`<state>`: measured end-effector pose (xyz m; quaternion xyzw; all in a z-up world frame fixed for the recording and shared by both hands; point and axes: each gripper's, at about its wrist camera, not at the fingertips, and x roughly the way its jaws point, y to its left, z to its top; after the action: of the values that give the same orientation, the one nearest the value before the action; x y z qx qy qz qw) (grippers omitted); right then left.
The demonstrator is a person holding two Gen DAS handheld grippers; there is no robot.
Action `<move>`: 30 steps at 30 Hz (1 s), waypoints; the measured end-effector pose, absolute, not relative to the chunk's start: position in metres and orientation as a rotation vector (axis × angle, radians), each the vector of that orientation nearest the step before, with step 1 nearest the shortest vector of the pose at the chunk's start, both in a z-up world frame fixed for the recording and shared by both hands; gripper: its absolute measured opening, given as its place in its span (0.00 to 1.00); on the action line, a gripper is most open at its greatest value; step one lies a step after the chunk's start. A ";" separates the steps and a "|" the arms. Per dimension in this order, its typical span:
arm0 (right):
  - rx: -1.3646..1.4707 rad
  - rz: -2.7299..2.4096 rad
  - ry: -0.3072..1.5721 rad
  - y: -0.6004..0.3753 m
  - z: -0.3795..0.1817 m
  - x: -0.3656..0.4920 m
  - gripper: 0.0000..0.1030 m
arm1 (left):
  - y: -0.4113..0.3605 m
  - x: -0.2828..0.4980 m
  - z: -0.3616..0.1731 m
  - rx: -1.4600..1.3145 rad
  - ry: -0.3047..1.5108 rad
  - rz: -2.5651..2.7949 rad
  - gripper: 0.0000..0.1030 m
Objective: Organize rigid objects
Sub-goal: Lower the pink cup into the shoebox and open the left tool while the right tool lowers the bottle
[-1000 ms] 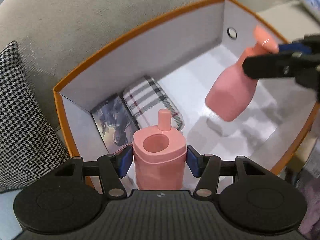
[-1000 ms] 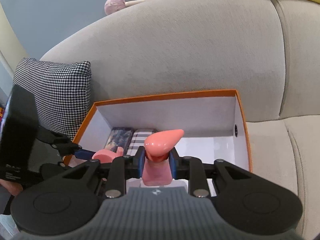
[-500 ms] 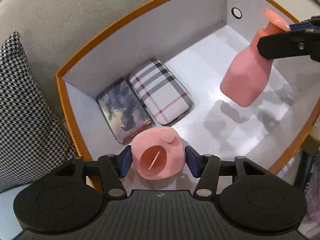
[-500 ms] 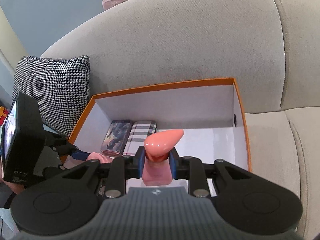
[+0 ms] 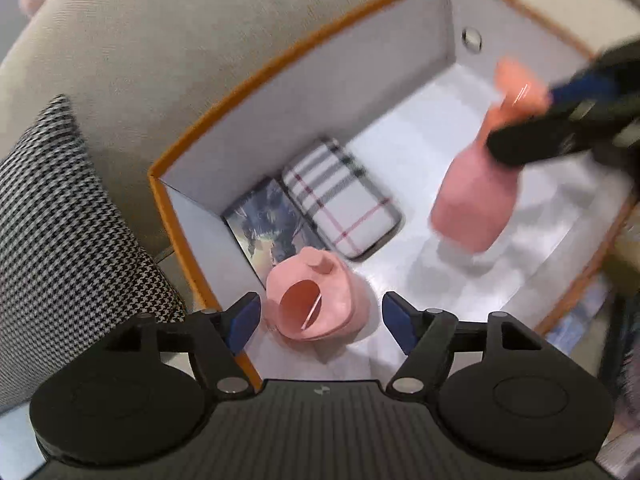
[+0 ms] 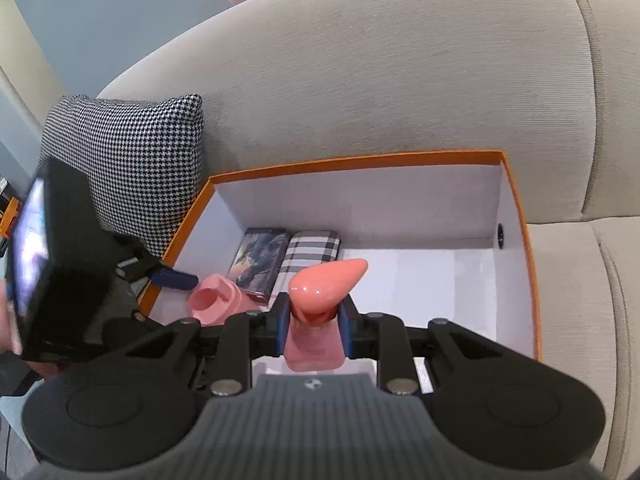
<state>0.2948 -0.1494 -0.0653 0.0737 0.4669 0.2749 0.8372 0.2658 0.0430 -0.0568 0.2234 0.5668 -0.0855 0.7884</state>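
Inside the orange box [image 5: 176,216] on the sofa [image 6: 400,80], the pink cup [image 5: 310,300] sat at the near left corner, touching the picture card [image 5: 264,224] beside the plaid case [image 5: 340,204]. The left claw [image 5: 320,320] stood open around the cup, pads clear of it. The right claw [image 6: 314,330] was clamped on the neck of a pink bottle [image 6: 316,308] held above the bare floor of the box. Best, I judged, to lower the bottle upright onto that bare patch (well apart from the cup) and release only once its base rested flat.
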 end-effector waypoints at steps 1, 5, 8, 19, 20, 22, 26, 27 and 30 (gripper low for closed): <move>0.156 0.585 0.992 -0.148 -0.066 0.295 0.25 | 0.046 0.261 -0.049 0.442 1.199 -0.184 0.79; 0.161 0.610 1.009 -0.136 -0.070 0.295 0.25 | 0.068 0.237 -0.015 0.247 1.089 -0.145 0.72; 0.153 0.662 1.023 -0.121 -0.073 0.291 0.25 | 0.086 0.219 0.003 0.110 1.009 -0.097 0.68; 0.141 0.703 1.103 -0.065 -0.092 0.273 0.25 | 0.132 0.191 -0.018 -0.270 0.998 0.024 0.26; 0.132 0.703 1.102 -0.060 -0.093 0.272 0.25 | 0.135 0.187 -0.017 -0.283 0.992 0.026 0.22; 0.119 0.704 1.104 -0.051 -0.095 0.271 0.25 | 0.141 0.185 -0.018 -0.328 0.986 0.025 0.19; 0.094 0.709 1.116 -0.038 -0.097 0.267 0.25 | 0.149 0.181 -0.019 -0.370 0.980 0.021 0.14; 0.085 0.713 1.117 -0.036 -0.098 0.266 0.25 | 0.150 0.180 -0.019 -0.375 0.980 0.021 0.14; 0.079 0.735 1.113 -0.031 -0.098 0.264 0.27 | 0.151 0.181 -0.022 -0.388 0.976 0.016 0.14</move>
<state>0.2641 -0.0313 -0.0982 0.0366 0.5162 0.3408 0.7849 0.1811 0.1506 -0.0222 -0.1854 0.4657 0.0078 0.8653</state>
